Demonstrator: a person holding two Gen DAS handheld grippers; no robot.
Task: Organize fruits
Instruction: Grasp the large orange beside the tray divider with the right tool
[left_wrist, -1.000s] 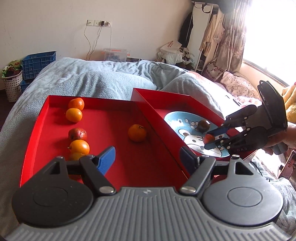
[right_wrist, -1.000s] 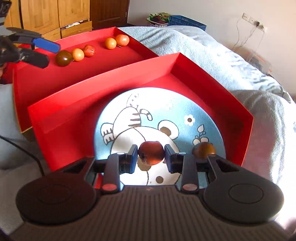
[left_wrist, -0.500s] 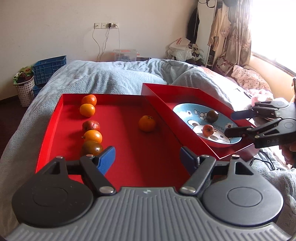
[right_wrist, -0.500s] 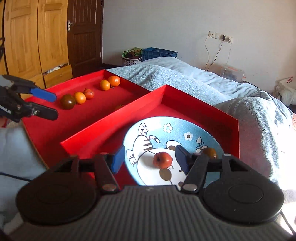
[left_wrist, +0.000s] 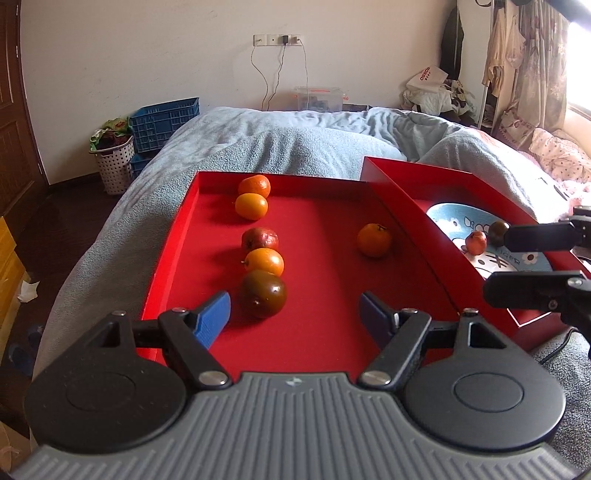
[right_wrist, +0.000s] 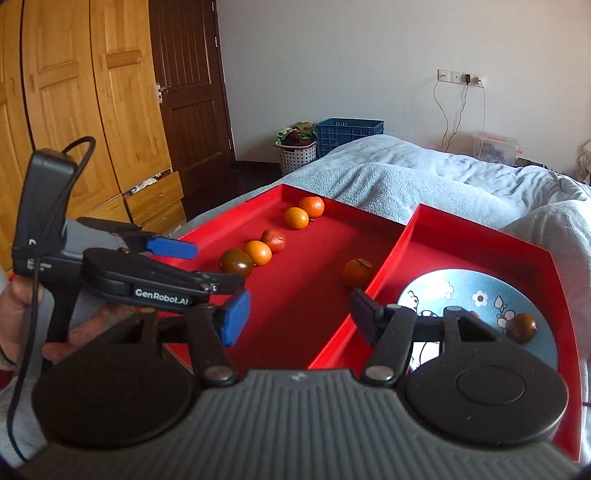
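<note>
Left fingers (left_wrist: 212, 321) spread, dark tomato (left_wrist: 263, 293) just ahead, untouched

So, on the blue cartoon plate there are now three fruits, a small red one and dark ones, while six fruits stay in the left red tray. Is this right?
Not quite: the blue cartoon plate holds two fruits, not three: a small red one and one dark one. The left wrist view shows both. The six fruits in the left red tray are correct.
</note>
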